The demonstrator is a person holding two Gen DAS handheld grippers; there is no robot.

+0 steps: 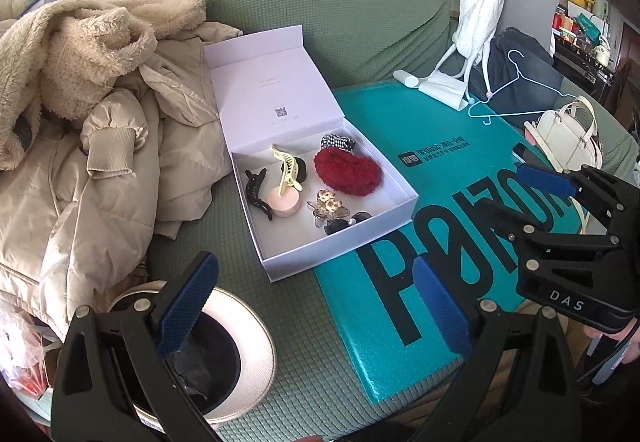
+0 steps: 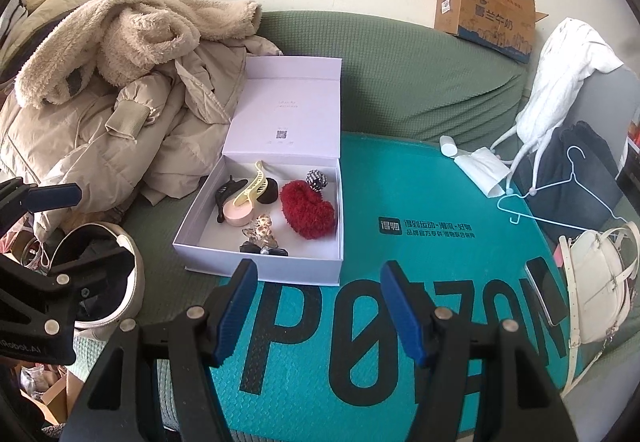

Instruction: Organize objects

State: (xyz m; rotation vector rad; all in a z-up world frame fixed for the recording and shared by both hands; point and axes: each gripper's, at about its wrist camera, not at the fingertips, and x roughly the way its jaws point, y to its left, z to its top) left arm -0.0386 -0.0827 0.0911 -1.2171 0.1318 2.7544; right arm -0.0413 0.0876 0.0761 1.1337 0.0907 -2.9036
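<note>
At far left I see a beige coat (image 2: 120, 114) heaped on the green sofa (image 2: 400, 82), a white hat (image 2: 128, 262) below it. My left gripper (image 1: 316, 302) hangs released, nothing between its blue pads. Centre frame, the open white box (image 2: 264, 266) holds a red fluffy clip (image 2: 308, 212), a cream claw clip (image 2: 252, 190) and a black clip (image 2: 226, 194). My right gripper (image 2: 320, 310) is also released, empty, over the teal mat (image 2: 420, 202). A white handbag (image 2: 596, 274) sits lower right.
</note>
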